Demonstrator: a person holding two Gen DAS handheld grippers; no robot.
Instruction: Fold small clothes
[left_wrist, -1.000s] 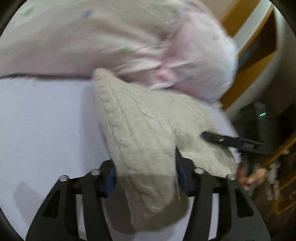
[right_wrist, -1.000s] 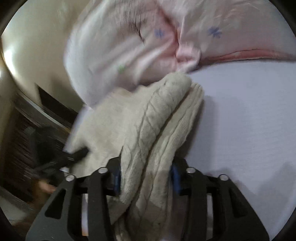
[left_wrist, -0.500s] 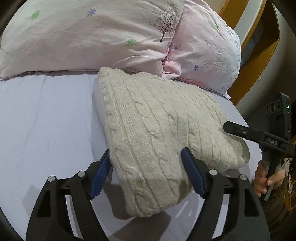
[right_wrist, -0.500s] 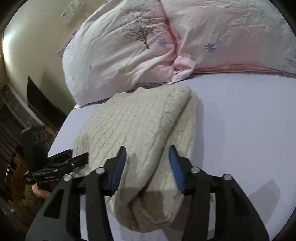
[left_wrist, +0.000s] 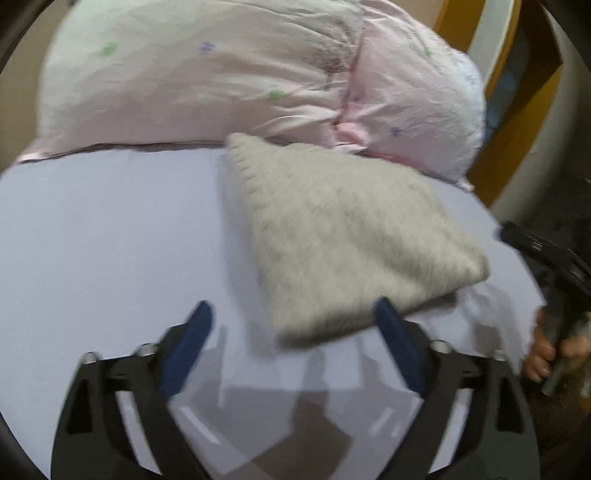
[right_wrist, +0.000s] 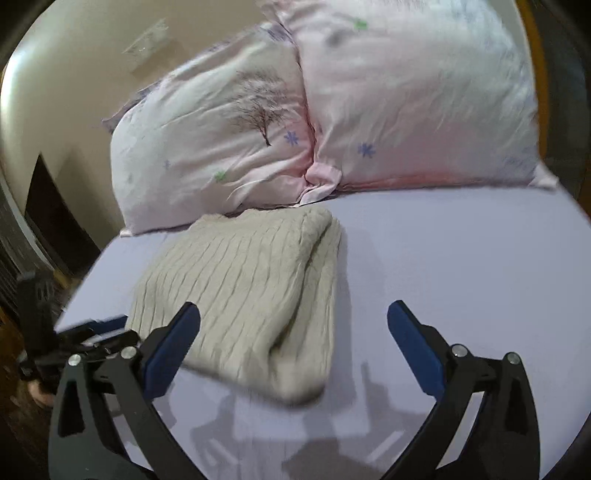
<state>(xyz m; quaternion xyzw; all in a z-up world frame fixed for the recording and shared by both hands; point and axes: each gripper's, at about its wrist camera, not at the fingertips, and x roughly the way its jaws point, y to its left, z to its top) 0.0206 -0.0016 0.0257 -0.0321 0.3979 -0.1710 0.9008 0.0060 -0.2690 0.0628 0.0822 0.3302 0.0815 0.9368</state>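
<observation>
A beige cable-knit sweater (left_wrist: 343, 236) lies folded into a thick bundle on the lilac bed sheet (left_wrist: 110, 240), its far corner against the pillows. It also shows in the right wrist view (right_wrist: 251, 291). My left gripper (left_wrist: 293, 321) is open and empty, just short of the bundle's near edge. My right gripper (right_wrist: 293, 323) is open and empty, its jaws wide apart, over the bundle's near right end. The right gripper appears at the right edge of the left wrist view (left_wrist: 546, 254), and the left gripper at the lower left of the right wrist view (right_wrist: 88, 336).
Two pink flowered pillows (left_wrist: 207, 77) (right_wrist: 413, 99) lie across the head of the bed. A wooden headboard or shelf (left_wrist: 517, 110) stands at the right. The bed edge drops off beside the sweater (right_wrist: 85, 280), with dark furniture (right_wrist: 51, 218) beyond.
Both grippers have let go of the sweater, opened wide and drawn back. The folded bundle now rests flat on the sheet.
</observation>
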